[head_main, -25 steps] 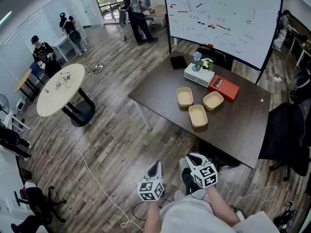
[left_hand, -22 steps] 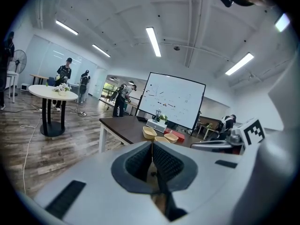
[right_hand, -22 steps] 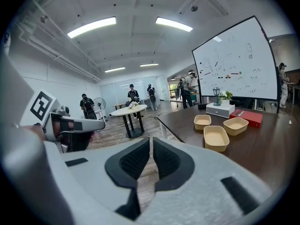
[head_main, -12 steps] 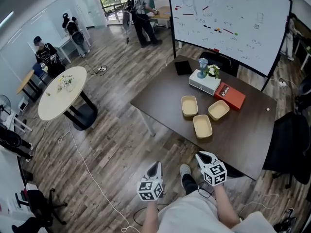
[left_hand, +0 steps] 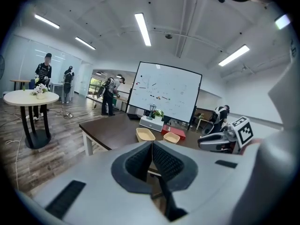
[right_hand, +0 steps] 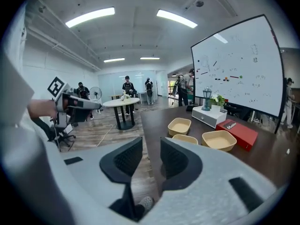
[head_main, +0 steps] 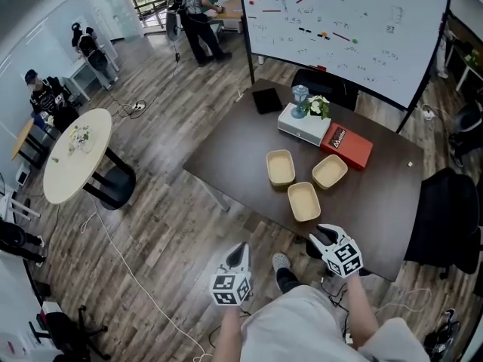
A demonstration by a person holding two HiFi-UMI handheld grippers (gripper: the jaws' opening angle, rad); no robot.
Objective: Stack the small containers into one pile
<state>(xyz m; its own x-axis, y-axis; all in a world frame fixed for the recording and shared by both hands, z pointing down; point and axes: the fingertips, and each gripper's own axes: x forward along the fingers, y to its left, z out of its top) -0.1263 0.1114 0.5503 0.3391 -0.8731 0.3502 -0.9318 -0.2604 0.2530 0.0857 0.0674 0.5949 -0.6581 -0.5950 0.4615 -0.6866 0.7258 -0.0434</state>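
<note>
Three small tan containers rest empty on the dark table: one at the left, one at the right, and one nearest me. From the right gripper view they appear as a left one, a near one and a right one. My left gripper hangs over the floor short of the table, jaws shut and empty. My right gripper sits at the table's near edge, just short of the nearest container; its jaws are opening with nothing between them.
Behind the containers lie a red box and a white box bearing a lantern and flowers. A whiteboard stands past the table, a black chair at its right. A round white table and several people are far left.
My right gripper has moved forward to the table's near edge and its jaws have parted. The view has shifted closer to the table. The left gripper has barely moved.
</note>
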